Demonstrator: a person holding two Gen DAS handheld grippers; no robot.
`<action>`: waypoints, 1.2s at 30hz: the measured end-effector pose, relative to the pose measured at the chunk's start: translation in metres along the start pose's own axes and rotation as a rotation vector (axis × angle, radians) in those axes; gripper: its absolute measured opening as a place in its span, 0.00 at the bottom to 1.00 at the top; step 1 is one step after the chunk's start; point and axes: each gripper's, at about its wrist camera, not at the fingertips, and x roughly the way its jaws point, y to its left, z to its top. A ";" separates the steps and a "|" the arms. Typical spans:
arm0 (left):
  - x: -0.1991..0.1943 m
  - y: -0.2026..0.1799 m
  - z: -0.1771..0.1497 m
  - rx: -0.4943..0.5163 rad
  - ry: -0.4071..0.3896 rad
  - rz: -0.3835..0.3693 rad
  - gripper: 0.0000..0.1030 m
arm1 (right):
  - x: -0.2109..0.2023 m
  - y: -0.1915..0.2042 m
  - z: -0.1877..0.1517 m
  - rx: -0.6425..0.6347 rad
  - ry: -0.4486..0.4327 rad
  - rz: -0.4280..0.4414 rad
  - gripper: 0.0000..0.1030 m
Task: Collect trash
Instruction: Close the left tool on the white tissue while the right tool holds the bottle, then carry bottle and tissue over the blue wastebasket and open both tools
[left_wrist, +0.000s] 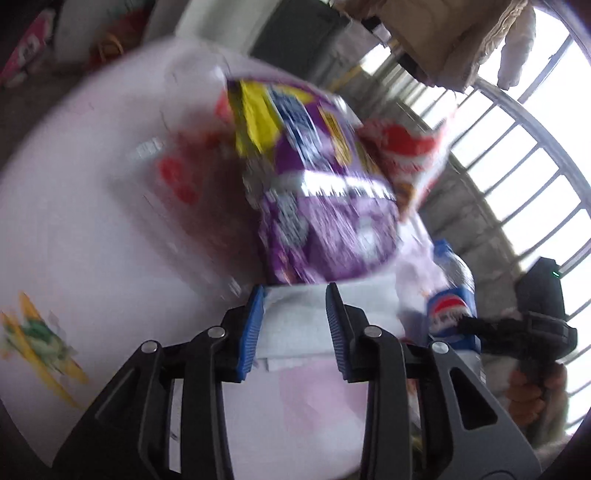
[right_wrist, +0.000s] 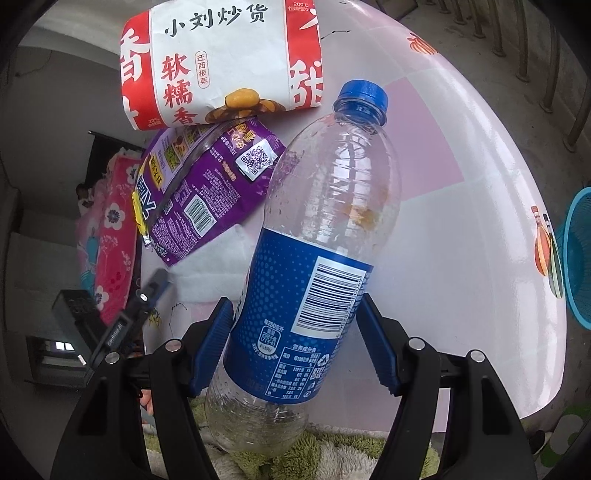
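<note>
My right claw (right_wrist: 295, 347) pinches the bottle (right_wrist: 314, 258) above the bench (right_wrist: 461, 240) | left claw (left_wrist: 295, 328) spread around white tissue (left_wrist: 295, 321), pads not pressing | purple packet (right_wrist: 207, 195), red-white bag (right_wrist: 221, 62) uncollected | blue basket (right_wrist: 580, 258) at bench edge

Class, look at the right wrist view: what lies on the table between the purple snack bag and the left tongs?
A white folded tissue lies there, its far edge tucked under the purple snack bag, its near edge toward the left tongs. The right wrist view shows it sharply.
</note>
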 end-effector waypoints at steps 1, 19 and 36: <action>-0.001 -0.004 -0.007 0.012 0.021 -0.045 0.30 | -0.003 -0.004 0.000 -0.001 0.001 0.001 0.65; 0.009 -0.048 -0.043 0.165 0.169 -0.067 0.31 | -0.006 -0.018 0.008 -0.040 0.036 -0.019 0.65; 0.001 -0.091 -0.060 0.432 0.031 0.085 0.34 | -0.008 -0.037 0.006 -0.006 0.022 0.001 0.58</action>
